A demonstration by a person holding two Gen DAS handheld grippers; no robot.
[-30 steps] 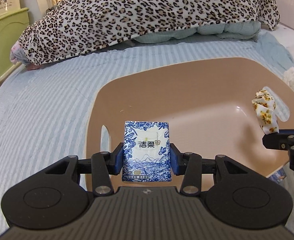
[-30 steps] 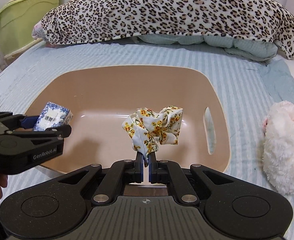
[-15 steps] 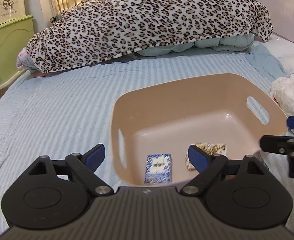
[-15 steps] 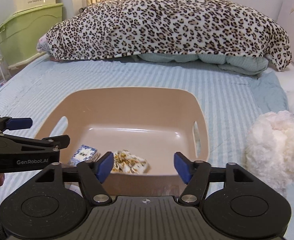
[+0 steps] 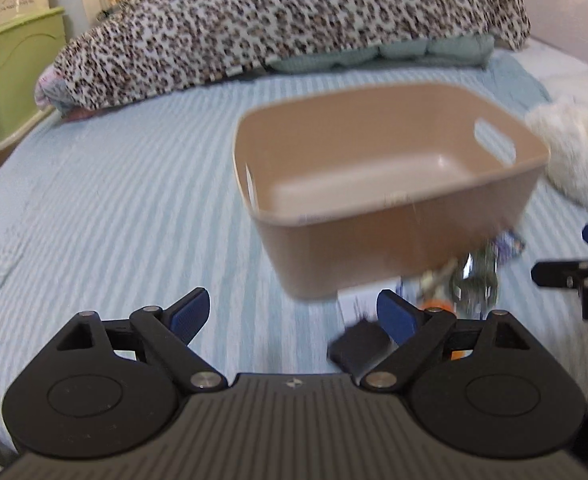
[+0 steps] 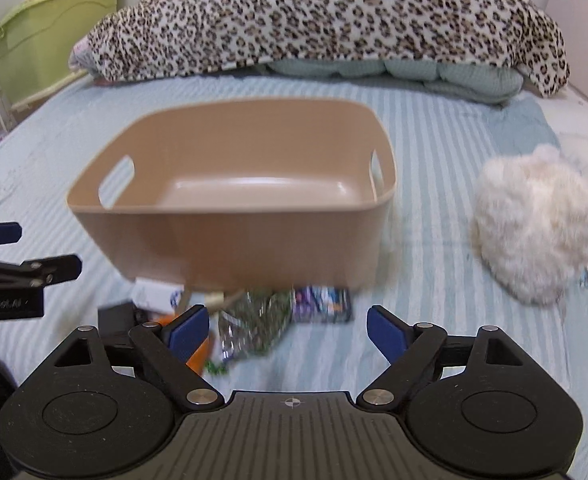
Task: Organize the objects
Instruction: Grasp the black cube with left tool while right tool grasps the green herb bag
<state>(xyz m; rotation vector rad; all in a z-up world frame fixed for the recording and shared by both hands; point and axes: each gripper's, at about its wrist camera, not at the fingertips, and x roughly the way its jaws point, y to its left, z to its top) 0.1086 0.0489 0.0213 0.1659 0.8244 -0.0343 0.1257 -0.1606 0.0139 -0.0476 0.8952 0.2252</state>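
A tan plastic basket (image 5: pixel 393 248) (image 6: pixel 230 240) stands on the striped bed; its near wall hides what lies inside. My left gripper (image 5: pixel 294 316) is open and empty, low in front of the basket's left corner. My right gripper (image 6: pixel 282 328) is open and empty, in front of the basket. Between the basket and the grippers lies a blurred pile: a shiny foil packet (image 6: pixel 254 320) (image 5: pixel 473 280), a purple packet (image 6: pixel 321 300), a black block (image 5: pixel 359 346) (image 6: pixel 116 314), a white box (image 6: pixel 154 294) and something orange (image 6: pixel 198 356).
A fluffy white plush (image 6: pixel 533 232) (image 5: pixel 573 152) lies right of the basket. A leopard-print blanket (image 6: pixel 325 20) over teal bedding fills the far side. Green storage bins (image 6: pixel 50 32) stand at the far left beside the bed.
A second ago my left gripper held a tissue pack and my right a floral cloth over the basket. Both were let go into it. Both grippers have since drawn back and lower, open.
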